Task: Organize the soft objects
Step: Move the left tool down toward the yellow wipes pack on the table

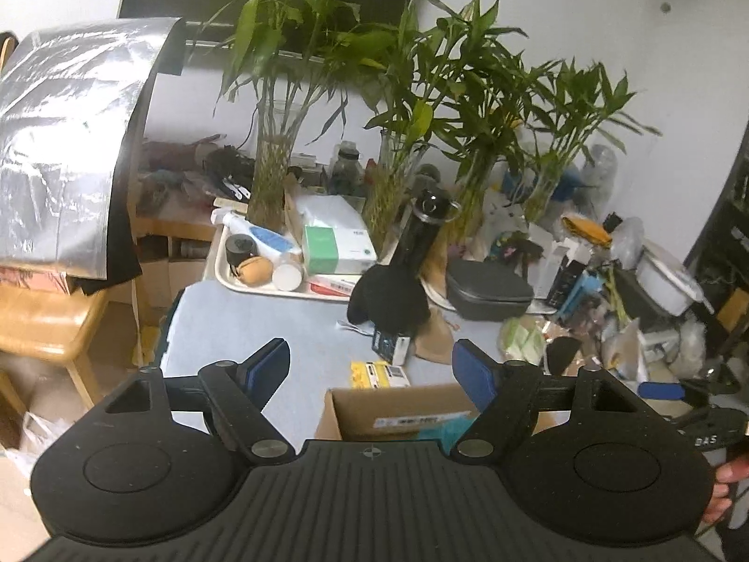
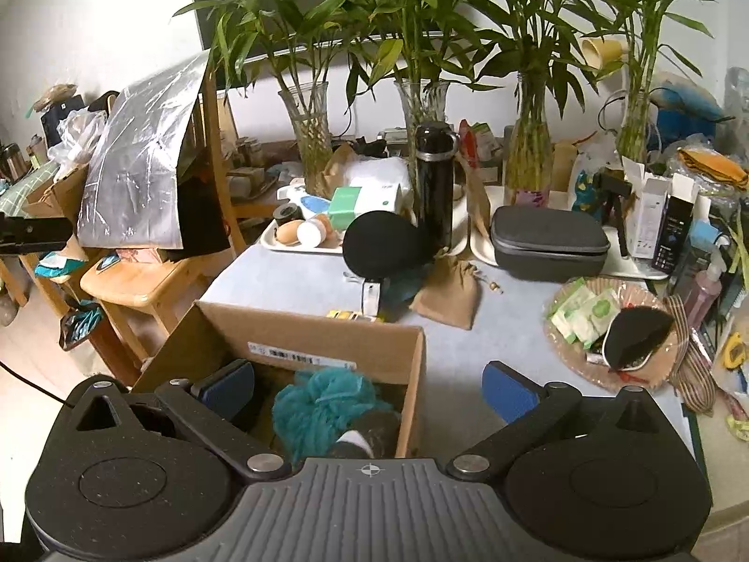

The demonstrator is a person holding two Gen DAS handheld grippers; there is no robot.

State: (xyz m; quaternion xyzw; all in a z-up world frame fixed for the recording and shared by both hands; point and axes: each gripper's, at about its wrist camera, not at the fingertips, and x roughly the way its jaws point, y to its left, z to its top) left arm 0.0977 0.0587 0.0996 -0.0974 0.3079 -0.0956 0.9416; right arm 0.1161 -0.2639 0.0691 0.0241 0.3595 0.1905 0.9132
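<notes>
A teal mesh bath pouf (image 2: 323, 405) lies in the cardboard box (image 2: 299, 328) directly beneath the right claw (image 2: 370, 391), whose jaws are spread and empty. The left claw (image 1: 370, 365), also released and empty, hangs over the box's far edge, with a black round cushion (image 2: 381, 243) farther ahead on the tabletop (image 2: 458, 351).

Soft, even indoor light, slight blur, glare on foil, strong fisheye bending, dark corners.

Teal pouf (image 2: 323, 405) inside cardboard box (image 2: 299, 328)
</notes>
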